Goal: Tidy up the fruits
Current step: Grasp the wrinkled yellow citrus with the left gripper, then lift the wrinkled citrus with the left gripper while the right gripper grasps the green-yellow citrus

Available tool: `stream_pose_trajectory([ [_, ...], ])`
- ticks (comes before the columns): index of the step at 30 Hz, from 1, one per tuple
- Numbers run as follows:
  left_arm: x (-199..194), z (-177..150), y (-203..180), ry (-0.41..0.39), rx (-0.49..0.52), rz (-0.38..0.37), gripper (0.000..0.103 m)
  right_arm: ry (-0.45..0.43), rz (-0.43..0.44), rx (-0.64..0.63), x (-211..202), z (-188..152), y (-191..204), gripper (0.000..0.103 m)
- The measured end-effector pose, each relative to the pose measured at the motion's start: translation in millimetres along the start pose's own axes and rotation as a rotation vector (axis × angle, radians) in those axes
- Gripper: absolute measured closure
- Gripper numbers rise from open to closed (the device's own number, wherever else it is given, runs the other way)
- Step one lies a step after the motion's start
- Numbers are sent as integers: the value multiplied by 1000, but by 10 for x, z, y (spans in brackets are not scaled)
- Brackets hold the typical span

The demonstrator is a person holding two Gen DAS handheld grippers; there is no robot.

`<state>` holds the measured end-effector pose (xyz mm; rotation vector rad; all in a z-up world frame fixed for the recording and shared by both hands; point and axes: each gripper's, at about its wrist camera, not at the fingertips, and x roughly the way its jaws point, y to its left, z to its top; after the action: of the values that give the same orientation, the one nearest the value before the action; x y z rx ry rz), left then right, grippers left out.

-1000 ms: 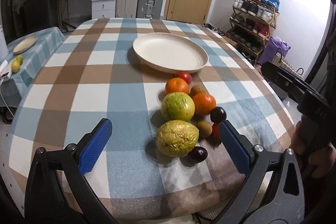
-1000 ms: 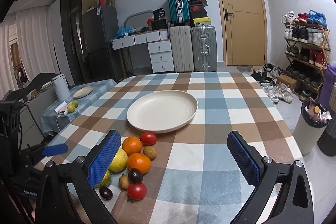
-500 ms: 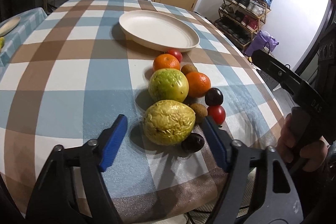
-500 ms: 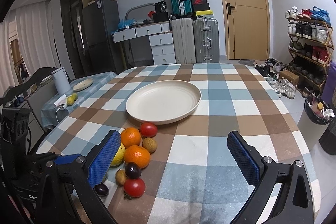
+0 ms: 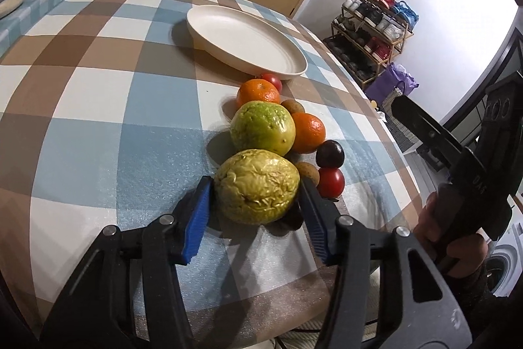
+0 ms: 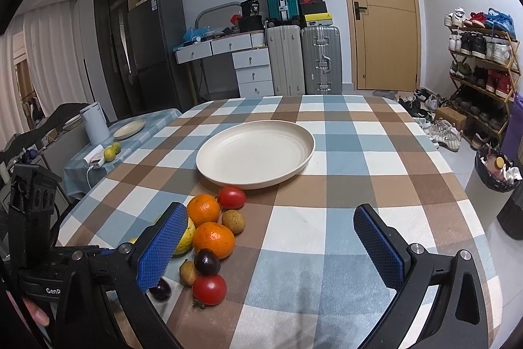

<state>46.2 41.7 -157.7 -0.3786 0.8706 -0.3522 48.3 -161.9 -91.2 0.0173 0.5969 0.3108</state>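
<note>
The left tongs [image 5: 256, 206] are being closed around a wrinkled yellow fruit [image 5: 258, 185] at the near end of the fruit cluster — their jaws have just been narrowing, and the blue pads [image 5: 196, 218] are now being pressed against both sides of the fruit, which is still being carried by the checked surface [image 5: 98, 94]. Just behind it a smooth green fruit [image 5: 263, 126] is being flanked by two oranges [image 5: 309, 133], with a dark plum [image 5: 330, 153], a red tomato [image 5: 330, 183] and small brown fruits [image 5: 307, 171] just to the right. A second tomato [image 5: 272, 80] is being seen right beside the rim of the empty cream plate [image 5: 245, 41], farther back on the surface.

The right tongs [image 6: 266, 246] are being held wide apart above the near edge of the surface, nothing between their pads — the fruit cluster is being shown to the left of them in the right wrist view, partly hidden behind the left pad [image 6: 160, 246]. A hand [image 5: 451, 237] is being seen gripping the right tool's handle.
</note>
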Motion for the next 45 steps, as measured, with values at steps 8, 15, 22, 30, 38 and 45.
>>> stream_pose_trajectory([
  [8,-145,13,38,-45,6,7,53,-2,5,-7,-32,6,22,0],
  [15,-319,43,164,-89,13,9,53,0,99,-62,-54,54,176,0],
  [22,-438,67,437,-122,-40,17,53,73,184,-151,62,38,498,0],
  [30,-653,85,663,-184,-63,51,53,161,225,-283,304,-72,935,0],
  [38,-708,87,770,-201,-75,65,53,167,72,-537,514,-166,1312,4],
  [45,-717,137,763,-217,-64,64,53,219,61,-670,659,-318,1505,28],
])
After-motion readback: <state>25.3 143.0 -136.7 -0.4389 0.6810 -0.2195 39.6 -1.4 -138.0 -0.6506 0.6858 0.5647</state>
